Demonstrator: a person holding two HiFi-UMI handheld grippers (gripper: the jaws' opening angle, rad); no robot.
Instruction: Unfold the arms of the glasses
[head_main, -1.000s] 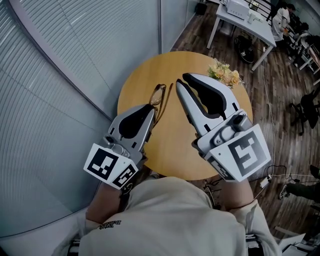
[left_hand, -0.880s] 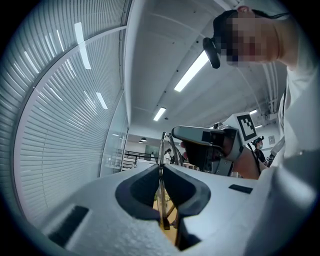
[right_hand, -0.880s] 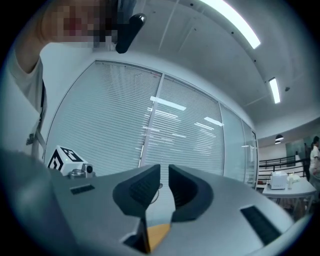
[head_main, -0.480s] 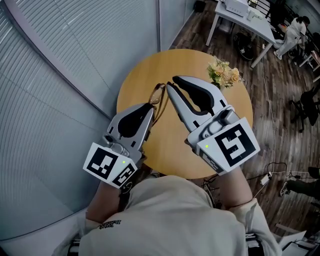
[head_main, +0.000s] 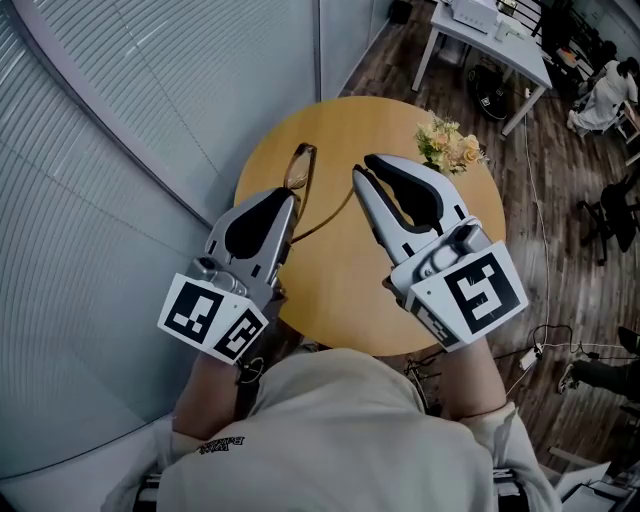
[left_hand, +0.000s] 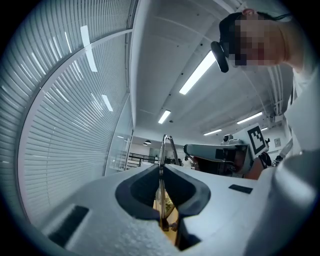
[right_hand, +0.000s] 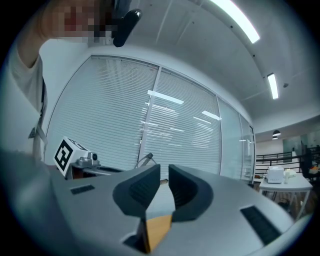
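In the head view my left gripper (head_main: 287, 200) is shut on thin brown-framed glasses (head_main: 298, 166), held over the round wooden table (head_main: 335, 290). One arm of the glasses (head_main: 330, 222) is swung out to the right, and its tip ends close to the left finger of my right gripper (head_main: 365, 168). That gripper stands slightly open with nothing between its pads. The left gripper view shows the glasses (left_hand: 162, 150) edge-on, clamped between the jaws. In the right gripper view a narrow gap shows at the right gripper (right_hand: 164, 176), and the glasses (right_hand: 146, 159) peek out to its left.
A small bunch of pale flowers (head_main: 450, 148) lies at the table's far right edge. Glass walls with blinds (head_main: 120, 150) curve round the left side. A white desk (head_main: 490, 30) and seated people are far off on the wooden floor.
The left gripper has carried the glasses away from me and to the left. One arm now stands swung out toward the right gripper, which drew in and then shifted back to the right.
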